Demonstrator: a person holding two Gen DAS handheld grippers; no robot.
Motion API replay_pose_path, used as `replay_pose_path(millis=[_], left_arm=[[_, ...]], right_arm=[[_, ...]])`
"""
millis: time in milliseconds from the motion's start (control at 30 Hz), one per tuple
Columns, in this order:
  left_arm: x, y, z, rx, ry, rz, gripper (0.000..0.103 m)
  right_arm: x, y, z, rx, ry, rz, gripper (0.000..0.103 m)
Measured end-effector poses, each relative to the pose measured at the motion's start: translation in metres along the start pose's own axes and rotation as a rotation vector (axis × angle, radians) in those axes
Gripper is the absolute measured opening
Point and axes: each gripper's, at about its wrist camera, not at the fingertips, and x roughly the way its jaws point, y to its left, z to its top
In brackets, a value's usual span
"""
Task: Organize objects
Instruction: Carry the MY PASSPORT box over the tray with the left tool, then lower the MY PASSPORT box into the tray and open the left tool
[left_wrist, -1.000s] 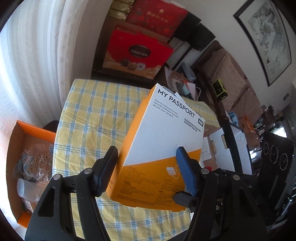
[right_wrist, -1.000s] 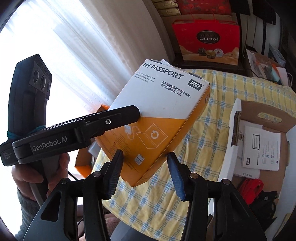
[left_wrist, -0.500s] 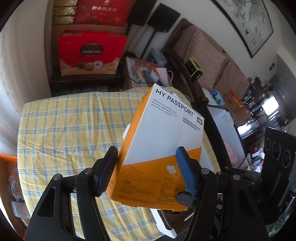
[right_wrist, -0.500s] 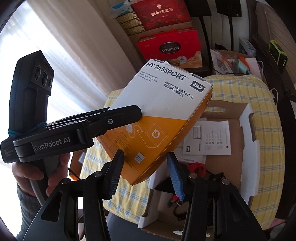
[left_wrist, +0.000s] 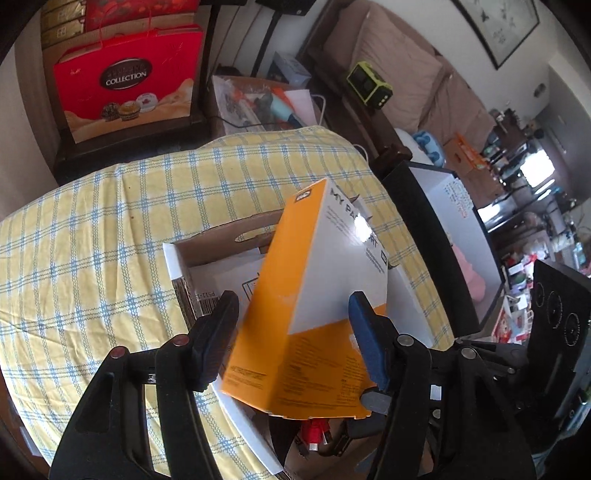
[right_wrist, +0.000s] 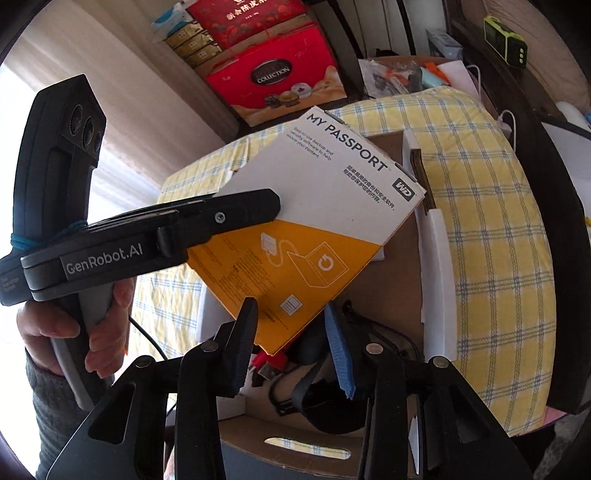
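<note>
Your open cardboard box (right_wrist: 413, 295) holds papers, a red connector (left_wrist: 314, 434) and black cables; above it your left gripper (right_wrist: 258, 206) pinches the WD box (right_wrist: 325, 229); your right gripper (right_wrist: 291, 343), closing, straddles its lower corner untouched.

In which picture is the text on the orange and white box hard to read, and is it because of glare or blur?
Left wrist view: a bright glare spot on the My Passport box washes out the middle letters, and the print looks slightly smeared. Right wrist view: the lettering on the same box is sharp, while the window at left is blown out white.
</note>
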Motion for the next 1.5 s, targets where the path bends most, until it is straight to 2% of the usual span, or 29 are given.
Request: replay_pose_path(millis=[67, 167, 233, 300, 500, 633, 800, 1067, 1200, 1333, 1433, 1500], left_arm=[[-0.009, 0.003, -0.001, -0.01, -0.041, 0.029, 0.06], [-0.034, 0.01, -0.009, -0.018, -0.139, 0.106, 0.069], [-0.052, 0.015, -0.018, -0.036, -0.189, 0.109, 0.071], [-0.064, 0.019, -0.025, -0.054, -0.198, 0.085, 0.071], [-0.074, 0.014, -0.057, -0.073, -0.168, 0.008, 0.064], [-0.073, 0.008, -0.072, -0.085, -0.165, -0.039, 0.064], [-0.054, 0.001, -0.077, -0.105, -0.131, -0.068, 0.064], [-0.03, -0.006, -0.071, -0.115, -0.116, -0.094, 0.066], [-0.021, -0.002, -0.069, -0.132, -0.106, -0.086, 0.068], [-0.02, 0.005, -0.07, -0.15, -0.109, -0.087, 0.06], [-0.018, 0.006, -0.069, -0.139, -0.099, -0.057, 0.047], [-0.017, 0.007, -0.068, -0.139, -0.101, -0.052, 0.046]], right_arm=[[-0.004, -0.005, -0.001, -0.005, 0.0, -0.015, 0.039], [-0.017, -0.01, -0.003, -0.032, -0.029, -0.047, 0.039], [-0.025, -0.014, 0.0, -0.041, -0.055, -0.068, 0.039], [-0.03, -0.017, 0.007, -0.051, -0.079, -0.082, 0.04], [-0.028, -0.022, 0.036, -0.06, -0.12, -0.111, 0.043], [-0.015, -0.025, 0.059, -0.066, -0.122, -0.105, 0.044], [0.001, -0.029, 0.081, -0.084, -0.117, -0.062, 0.049], [0.028, -0.031, 0.095, -0.148, -0.058, -0.004, 0.054], [0.029, -0.036, 0.098, -0.144, -0.042, 0.079, 0.054], [0.029, -0.039, 0.1, -0.145, -0.043, 0.103, 0.058], [0.033, -0.04, 0.1, -0.138, -0.016, 0.151, 0.058], [0.034, -0.039, 0.097, -0.147, -0.012, 0.151, 0.059]])
